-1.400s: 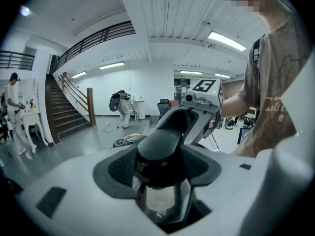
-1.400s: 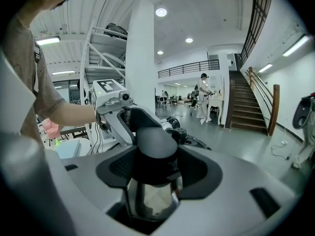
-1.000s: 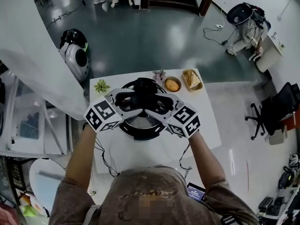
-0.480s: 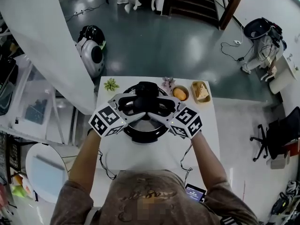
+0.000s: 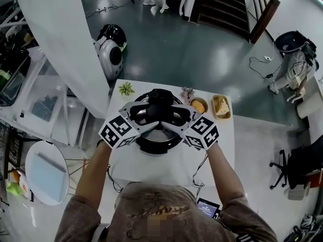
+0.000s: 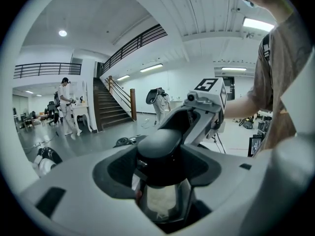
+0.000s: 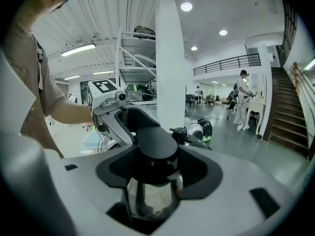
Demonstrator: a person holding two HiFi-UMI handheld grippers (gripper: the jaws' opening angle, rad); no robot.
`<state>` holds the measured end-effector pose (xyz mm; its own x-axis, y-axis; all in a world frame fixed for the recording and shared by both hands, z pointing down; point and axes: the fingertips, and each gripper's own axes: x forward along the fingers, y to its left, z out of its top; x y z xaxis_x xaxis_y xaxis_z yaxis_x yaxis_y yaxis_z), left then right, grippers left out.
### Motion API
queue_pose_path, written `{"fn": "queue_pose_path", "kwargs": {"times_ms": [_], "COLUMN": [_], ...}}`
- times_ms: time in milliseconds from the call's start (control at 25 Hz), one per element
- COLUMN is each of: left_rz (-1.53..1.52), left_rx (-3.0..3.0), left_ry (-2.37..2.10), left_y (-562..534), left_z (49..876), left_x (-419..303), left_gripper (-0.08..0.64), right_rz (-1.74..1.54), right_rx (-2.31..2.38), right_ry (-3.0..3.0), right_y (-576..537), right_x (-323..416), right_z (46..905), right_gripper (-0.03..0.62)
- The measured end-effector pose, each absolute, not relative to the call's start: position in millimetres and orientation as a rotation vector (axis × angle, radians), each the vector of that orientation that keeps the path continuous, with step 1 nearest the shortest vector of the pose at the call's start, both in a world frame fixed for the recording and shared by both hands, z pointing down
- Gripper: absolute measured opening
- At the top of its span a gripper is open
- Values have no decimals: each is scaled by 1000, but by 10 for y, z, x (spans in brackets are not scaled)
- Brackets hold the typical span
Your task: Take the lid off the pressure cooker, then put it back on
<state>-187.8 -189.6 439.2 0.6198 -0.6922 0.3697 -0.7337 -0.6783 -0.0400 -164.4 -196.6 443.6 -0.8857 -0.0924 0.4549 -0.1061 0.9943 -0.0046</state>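
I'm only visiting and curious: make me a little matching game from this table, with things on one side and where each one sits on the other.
Things:
1. green plant
2. orange fruit
3. bread-like pieces
4. lid handle

Places:
A. between the jaws of the left gripper and the right gripper
B. in the round bowl
C. at the far left corner of the table
D. in the rectangular tray, far right

Pairs: 1-C, 2-B, 3-D, 4-A
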Motion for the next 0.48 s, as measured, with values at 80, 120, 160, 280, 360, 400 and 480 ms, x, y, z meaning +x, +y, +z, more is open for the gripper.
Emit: {"fn": "queue_pose_path", "kwargs": {"times_ms": [80, 120, 160, 280, 360, 400, 480], "left_rz": [539, 531, 516, 408, 319, 278, 210], "left_rx": [2703, 2688, 2669, 2600, 2561, 2543, 2507], "left_ry": [-1257, -1293, -1333, -1446, -1505, -1532, -1585], "left_y": [-1891, -1888, -1881, -1797, -1705, -1654, -1538], "left_z": [4396, 4390, 4379, 4313, 4248, 4214, 4145], "left_x": [-1908, -1914, -1912, -1910, -1927, -1937, -1955], "left_gripper": [275, 275, 275, 270, 270, 270, 262], "right_rz": [27, 18, 10, 14, 27, 33, 38], "right_rx": [156, 172, 194, 272, 293, 293, 282], "right_ry": [-2680, -2688, -2697, -2745, -2787, -2805, -2834], "right_y": [-1973, -1978, -1981, -1957, -1926, -1903, -1840], "right_x": [-1662, -1657, -1640, -1564, -1499, -1457, -1368], "right_z": [4437, 4429, 4415, 4353, 4306, 4280, 4224], "right_gripper": [256, 258, 258, 250, 247, 244, 232]}}
